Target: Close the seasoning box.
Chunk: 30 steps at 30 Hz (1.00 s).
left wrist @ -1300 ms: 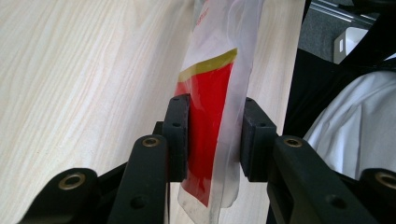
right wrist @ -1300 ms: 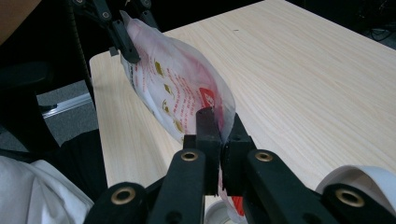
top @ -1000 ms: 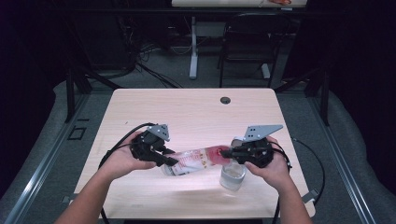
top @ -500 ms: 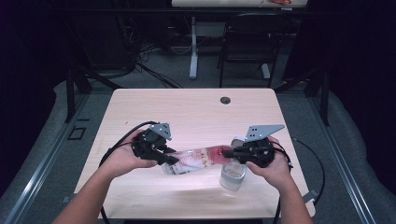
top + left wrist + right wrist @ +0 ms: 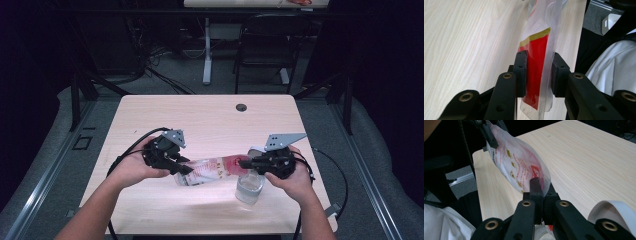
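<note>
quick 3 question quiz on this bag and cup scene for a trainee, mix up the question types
1. True or false: the left gripper and the right gripper each clamp an end of the plastic bag.
2. What stands under the right gripper's end of the bag? A) a clear cup B) a metal bowl C) a plate
3. Fill in: the bag's printing is mainly white and ____.

Key: 1 true; 2 A; 3 red, seen between the left gripper's jaws in its own view, with a yellow band above it.
</note>
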Each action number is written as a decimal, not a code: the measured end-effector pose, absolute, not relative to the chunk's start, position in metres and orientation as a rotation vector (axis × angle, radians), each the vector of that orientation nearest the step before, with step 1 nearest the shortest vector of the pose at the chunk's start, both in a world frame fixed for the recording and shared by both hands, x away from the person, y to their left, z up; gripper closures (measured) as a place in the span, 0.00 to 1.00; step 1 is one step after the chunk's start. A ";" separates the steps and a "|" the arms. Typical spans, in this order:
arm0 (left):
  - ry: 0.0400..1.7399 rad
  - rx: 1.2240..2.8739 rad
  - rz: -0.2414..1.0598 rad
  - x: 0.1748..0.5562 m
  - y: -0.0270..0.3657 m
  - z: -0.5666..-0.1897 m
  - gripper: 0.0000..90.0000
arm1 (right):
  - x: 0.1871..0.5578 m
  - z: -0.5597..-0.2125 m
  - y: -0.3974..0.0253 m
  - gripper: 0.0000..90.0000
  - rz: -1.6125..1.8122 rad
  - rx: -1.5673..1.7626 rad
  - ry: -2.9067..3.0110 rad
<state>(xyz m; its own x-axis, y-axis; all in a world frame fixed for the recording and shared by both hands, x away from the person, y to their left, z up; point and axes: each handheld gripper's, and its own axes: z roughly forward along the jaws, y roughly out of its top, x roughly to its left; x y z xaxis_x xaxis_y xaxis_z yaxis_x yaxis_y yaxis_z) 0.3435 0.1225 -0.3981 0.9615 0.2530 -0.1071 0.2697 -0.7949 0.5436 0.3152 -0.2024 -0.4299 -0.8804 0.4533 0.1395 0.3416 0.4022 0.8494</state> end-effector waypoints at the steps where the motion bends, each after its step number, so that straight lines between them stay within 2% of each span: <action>1: 0.366 2.530 -0.042 0.344 0.122 -0.398 0.79 | 0.315 -0.430 -0.203 1.00 1.490 0.722 2.534; 30: 0.324 2.551 -0.032 0.345 0.110 -0.375 0.85 | 0.314 -0.429 -0.211 0.99 1.481 0.744 2.538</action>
